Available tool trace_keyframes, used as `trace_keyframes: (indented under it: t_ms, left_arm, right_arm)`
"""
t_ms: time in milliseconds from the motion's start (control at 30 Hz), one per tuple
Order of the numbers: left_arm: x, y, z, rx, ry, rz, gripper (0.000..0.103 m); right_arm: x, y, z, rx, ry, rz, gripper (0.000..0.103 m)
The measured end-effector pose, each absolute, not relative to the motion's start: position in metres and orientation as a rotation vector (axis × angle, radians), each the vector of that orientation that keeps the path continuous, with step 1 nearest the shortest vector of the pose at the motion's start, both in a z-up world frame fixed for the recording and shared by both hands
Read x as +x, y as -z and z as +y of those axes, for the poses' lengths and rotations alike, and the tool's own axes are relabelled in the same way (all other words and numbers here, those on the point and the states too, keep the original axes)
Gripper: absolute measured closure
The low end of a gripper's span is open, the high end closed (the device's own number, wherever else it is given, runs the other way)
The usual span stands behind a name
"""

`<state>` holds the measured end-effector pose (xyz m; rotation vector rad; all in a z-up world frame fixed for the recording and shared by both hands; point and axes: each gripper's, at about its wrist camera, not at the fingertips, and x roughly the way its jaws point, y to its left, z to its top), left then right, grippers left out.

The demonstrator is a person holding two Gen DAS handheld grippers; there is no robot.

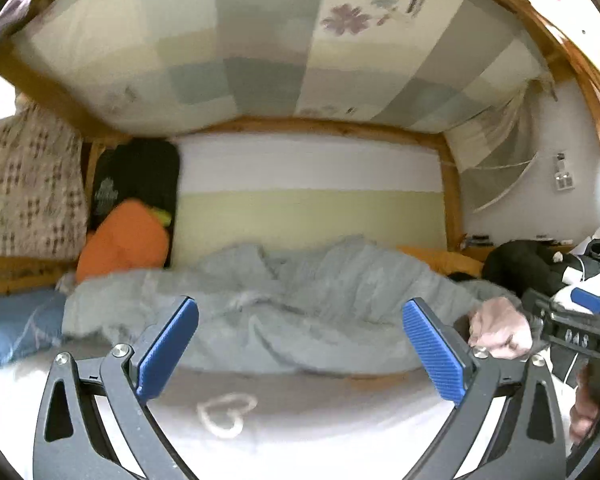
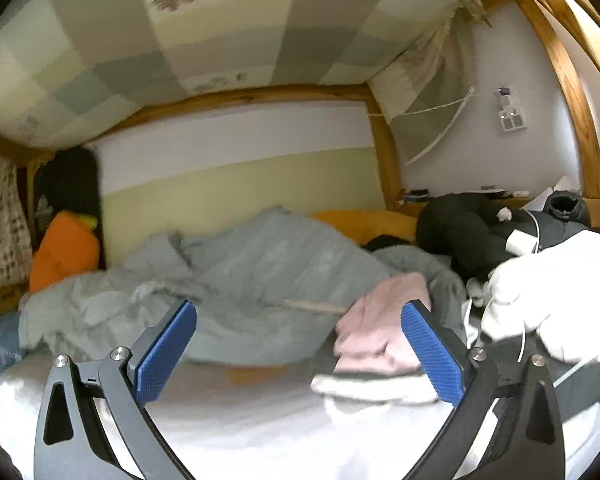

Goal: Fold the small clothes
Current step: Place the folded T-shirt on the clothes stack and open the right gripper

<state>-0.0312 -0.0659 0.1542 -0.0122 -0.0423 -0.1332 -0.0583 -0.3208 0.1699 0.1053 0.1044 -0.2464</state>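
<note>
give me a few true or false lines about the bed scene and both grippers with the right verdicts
1. The left gripper holds a garment. False: its jaws stand open and empty.
2. The right gripper is open. True.
3. A crumpled grey-blue duvet lies across the bed. True.
4. The folded pink cloth sits on the orange cushion. False: it lies far from it, by the right gripper's blue finger pad.

A wooden bunk-bed frame [image 1: 324, 125] borders a white-and-yellow wall [image 1: 312, 204]; a patchwork floral sheet [image 1: 259, 52] stretches overhead, and a rumpled grey duvet [image 1: 291, 300] lies on the mattress.
</note>
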Motion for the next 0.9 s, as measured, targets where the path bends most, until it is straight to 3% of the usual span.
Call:
trace_keyframes:
  t_ms: [233, 567, 667, 900]
  left_arm:
    - [-0.003, -0.089, -0.041, -0.112, 0.137, 0.089, 0.001]
    - [0.045, -0.011, -0.079, -0.065, 0.101, 0.151, 0.001]
    - [0.049, -0.011, -0.080, -0.083, 0.124, 0.156, 0.001]
    - [0.039, -0.011, -0.101, 0.021, 0.155, 0.136, 0.001]
  right_arm:
    - [-0.057, -0.097, -0.294, 0.094, 0.243, 0.126, 0.001]
    - [-0.022, -0.034, -0.337, 0.147, 0.455, 0.172, 0.001]
    - [-0.009, -0.022, -0.347, 0.186, 0.445, 0.256, 0.001]
    - [-0.015, -0.023, -0.338, 0.145, 0.439, 0.223, 0.001]
